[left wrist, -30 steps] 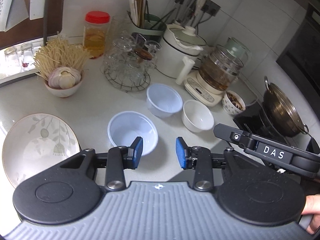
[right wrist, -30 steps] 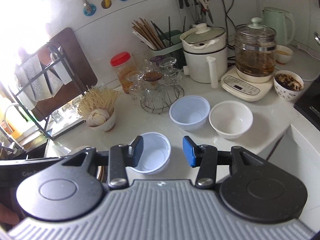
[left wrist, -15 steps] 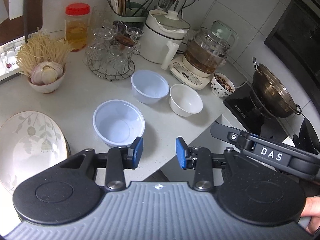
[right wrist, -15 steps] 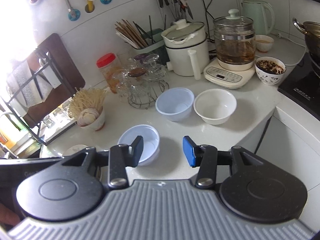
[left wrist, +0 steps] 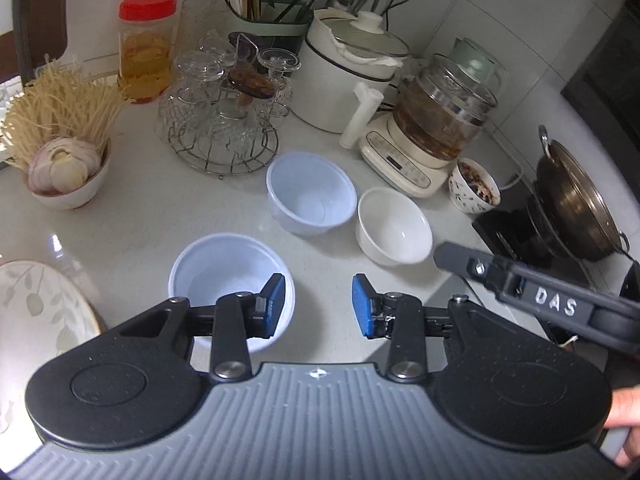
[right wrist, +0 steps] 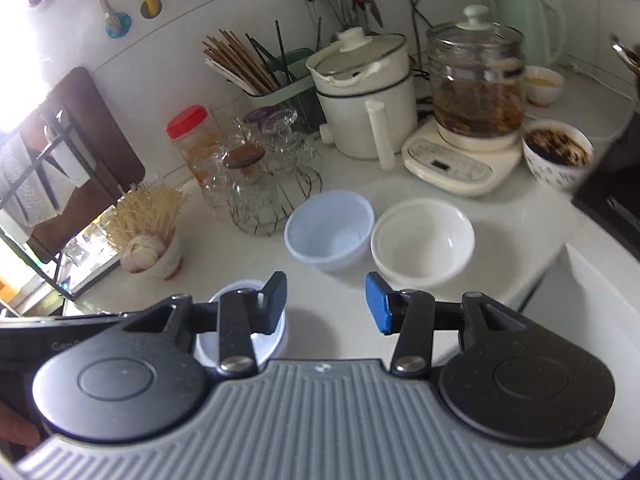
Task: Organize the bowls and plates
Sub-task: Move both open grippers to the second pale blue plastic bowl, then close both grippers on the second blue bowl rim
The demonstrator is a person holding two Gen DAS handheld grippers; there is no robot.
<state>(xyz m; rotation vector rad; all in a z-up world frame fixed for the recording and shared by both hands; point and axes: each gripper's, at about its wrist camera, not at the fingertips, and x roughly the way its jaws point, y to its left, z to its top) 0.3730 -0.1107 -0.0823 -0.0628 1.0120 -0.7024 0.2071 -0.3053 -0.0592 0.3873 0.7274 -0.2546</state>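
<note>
Left wrist view, left to right: patterned plate [left wrist: 38, 312] at the far left edge of the counter [left wrist: 160, 216], partly cut off by the frame. Behind it, a white bowl of garlic and dried noodles [left wrist: 66, 168]. Red-lidded jar [left wrist: 146, 48] further back by the wall. Wire rack of upturned glasses [left wrist: 224, 120] in the middle back.

Near pale-blue plastic bowl [left wrist: 224, 272] sits upright on the counter, directly under the left finger of the left gripper [left wrist: 318, 306]; whether that finger touches the rim, cannot tell. Left gripper jaws are spread wide, nothing between them.

Second pale-blue plastic bowl [left wrist: 312, 196] stands upright further back, just beside the white ceramic bowl [left wrist: 394, 226] on its right; rims look near touching. Both empty.

Behind them: white cooker pot [left wrist: 352, 76], glass kettle on a cream base [left wrist: 436, 120], small patterned bowl with dark contents [left wrist: 474, 186]. Wok [left wrist: 576, 204] on the stove at far right. The right gripper's black body, marked DAS, crosses the lower right of this view.

Right wrist view, left to right: noodle bowl [right wrist: 150, 240], jar [right wrist: 192, 136], glass rack [right wrist: 260, 176]. Near blue bowl [right wrist: 244, 328] is mostly hidden behind the left finger of the right gripper [right wrist: 326, 302]. Right gripper jaws are also spread, gripping nothing. Ahead of it, the far blue bowl [right wrist: 330, 230] and white ceramic bowl [right wrist: 422, 238] sit side by side, close together. Cooker pot [right wrist: 366, 92], kettle [right wrist: 476, 92] and dark-contents bowl [right wrist: 558, 152] behind. This view is slightly blurred.
</note>
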